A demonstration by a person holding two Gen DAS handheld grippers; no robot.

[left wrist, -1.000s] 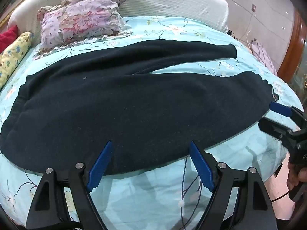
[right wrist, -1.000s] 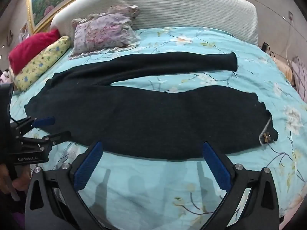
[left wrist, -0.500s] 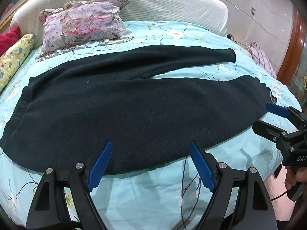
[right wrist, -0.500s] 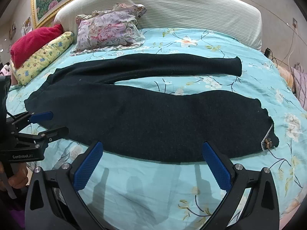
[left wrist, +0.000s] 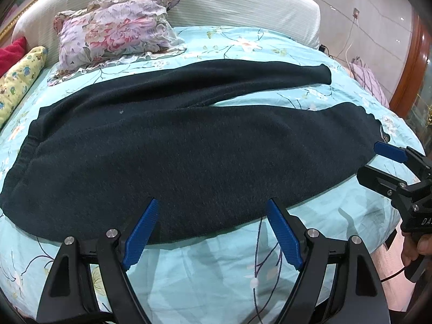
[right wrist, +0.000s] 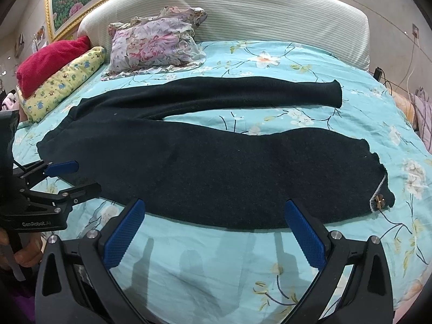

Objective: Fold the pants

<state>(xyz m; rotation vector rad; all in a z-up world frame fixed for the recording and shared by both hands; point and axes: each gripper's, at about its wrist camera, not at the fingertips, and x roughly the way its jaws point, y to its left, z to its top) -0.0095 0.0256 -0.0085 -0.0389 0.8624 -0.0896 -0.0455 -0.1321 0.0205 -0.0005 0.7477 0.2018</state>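
Note:
Dark navy pants [left wrist: 189, 151] lie flat across a turquoise floral bed sheet [left wrist: 216, 259], waistband at the left, two legs spread apart to the right. They also show in the right wrist view [right wrist: 216, 172], where the near leg's hem carries a small flower ornament [right wrist: 380, 202]. My left gripper [left wrist: 213, 216] is open and empty at the pants' near edge. My right gripper [right wrist: 213, 216] is open and empty just before the near leg. Each gripper also shows in the other's view: the right one [left wrist: 378, 159] near the hem, the left one [right wrist: 73, 176] near the waistband.
A floral pillow [right wrist: 156, 43], a yellow bolster [right wrist: 59, 83] and a red cushion [right wrist: 51, 59] lie by the white headboard [right wrist: 270, 13]. A cable and wall socket [left wrist: 353, 27] and a wooden frame [left wrist: 413, 62] are at the right.
Both grippers have pulled back and risen slightly; the pants sit a little lower and farther in both views. The pants have not moved. Both grippers stayed open.

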